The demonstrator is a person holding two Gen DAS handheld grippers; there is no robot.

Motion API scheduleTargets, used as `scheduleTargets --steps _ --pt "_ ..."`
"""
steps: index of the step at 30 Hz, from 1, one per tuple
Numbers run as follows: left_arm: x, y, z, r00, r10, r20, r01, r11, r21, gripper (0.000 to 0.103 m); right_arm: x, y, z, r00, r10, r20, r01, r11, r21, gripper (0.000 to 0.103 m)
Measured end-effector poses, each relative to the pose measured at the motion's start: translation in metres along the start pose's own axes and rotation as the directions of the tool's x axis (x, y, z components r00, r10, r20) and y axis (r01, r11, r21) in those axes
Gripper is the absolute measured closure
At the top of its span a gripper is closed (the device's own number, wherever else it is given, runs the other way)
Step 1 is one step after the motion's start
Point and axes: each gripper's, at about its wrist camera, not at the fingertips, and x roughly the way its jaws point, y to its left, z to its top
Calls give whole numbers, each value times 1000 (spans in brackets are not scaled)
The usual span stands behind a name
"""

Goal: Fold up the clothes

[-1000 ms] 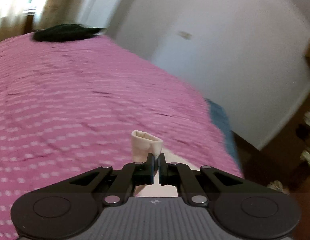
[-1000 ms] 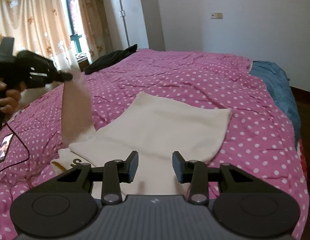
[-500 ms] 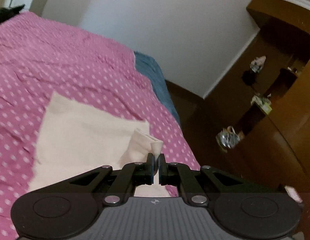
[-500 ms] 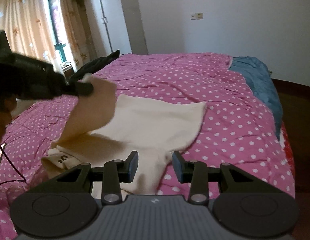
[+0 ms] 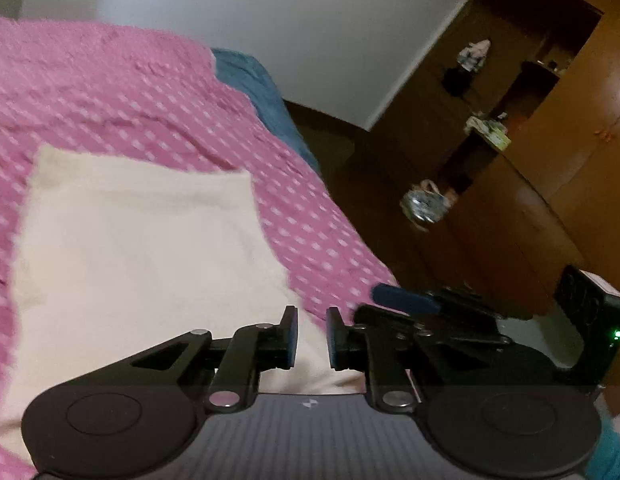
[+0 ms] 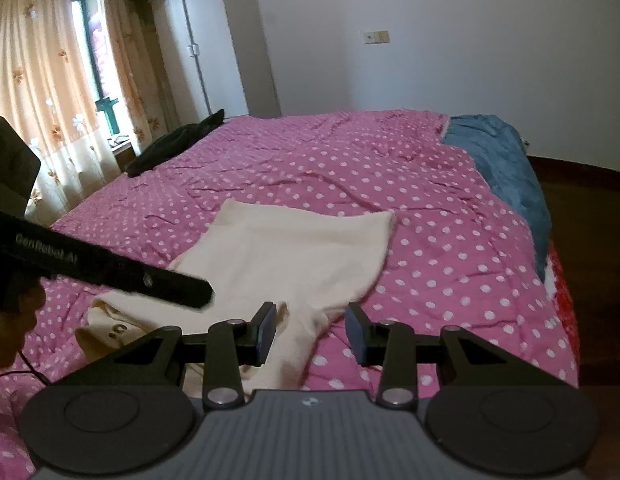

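- Cream garment (image 6: 294, 256) lies flat on the pink bedspread (image 6: 449, 248), long axis running away from the grippers (hem farthest).
- Left gripper (image 5: 311, 338): jaws just parting, nothing clamped.
- Right gripper (image 6: 311, 334): apart, empty.

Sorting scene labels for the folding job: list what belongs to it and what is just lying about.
Job: cream garment; left gripper, jaws just opening, empty; right gripper, open; pink polka-dot bedspread.
Lying about: black clothing; blue blanket; white wardrobe.

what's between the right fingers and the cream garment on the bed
Nothing visible. The right gripper hangs open just above the cream garment, and the left gripper sits off to its side, not in the gap.
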Motion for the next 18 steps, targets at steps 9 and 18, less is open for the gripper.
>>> scheduleTargets --steps 9,18 --pt "-29 69 5 959 282 8 -282 959 3 86 38 39 5 993 106 -55 -112 986 -124 66" --pt "-40 107 -27 908 400 -123 -397 917 52 85 53 51 -10 982 98 -160 -129 972 -196 66"
